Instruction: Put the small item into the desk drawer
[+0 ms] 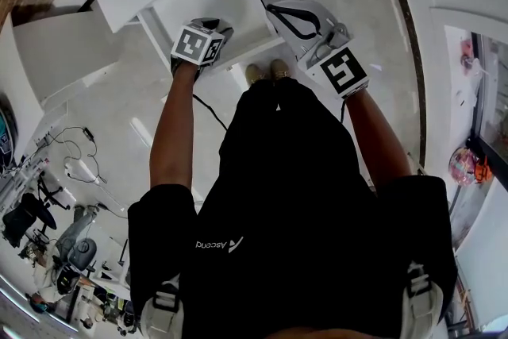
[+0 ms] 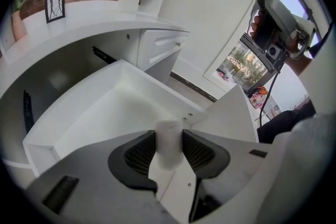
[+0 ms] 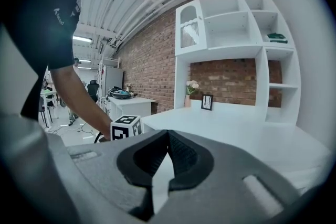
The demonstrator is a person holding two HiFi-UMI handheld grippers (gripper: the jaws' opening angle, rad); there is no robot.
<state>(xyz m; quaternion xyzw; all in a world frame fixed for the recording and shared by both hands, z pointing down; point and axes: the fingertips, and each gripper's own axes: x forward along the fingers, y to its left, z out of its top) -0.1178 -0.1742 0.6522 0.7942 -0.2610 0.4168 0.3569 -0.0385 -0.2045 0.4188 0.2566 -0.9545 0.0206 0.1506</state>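
My left gripper (image 2: 169,135) is shut on a small white item (image 2: 168,145), a pale, blurred, roundish piece pinched between the dark pads. It hangs over the near edge of the open white desk drawer (image 2: 100,113), whose inside shows bare. In the head view the left gripper (image 1: 200,40) sits at the front of that drawer (image 1: 208,2); the item is hidden there. My right gripper (image 1: 329,40) is held up to the right of the drawer. Its jaws meet at the tips with nothing between them (image 3: 167,134).
The white desk top (image 3: 236,136) carries a picture frame (image 3: 207,102) and a flower vase (image 3: 189,93), with shelves (image 3: 231,29) above. Closed drawers (image 2: 164,43) flank the open one. Cables and gear (image 1: 55,210) litter the floor at left.
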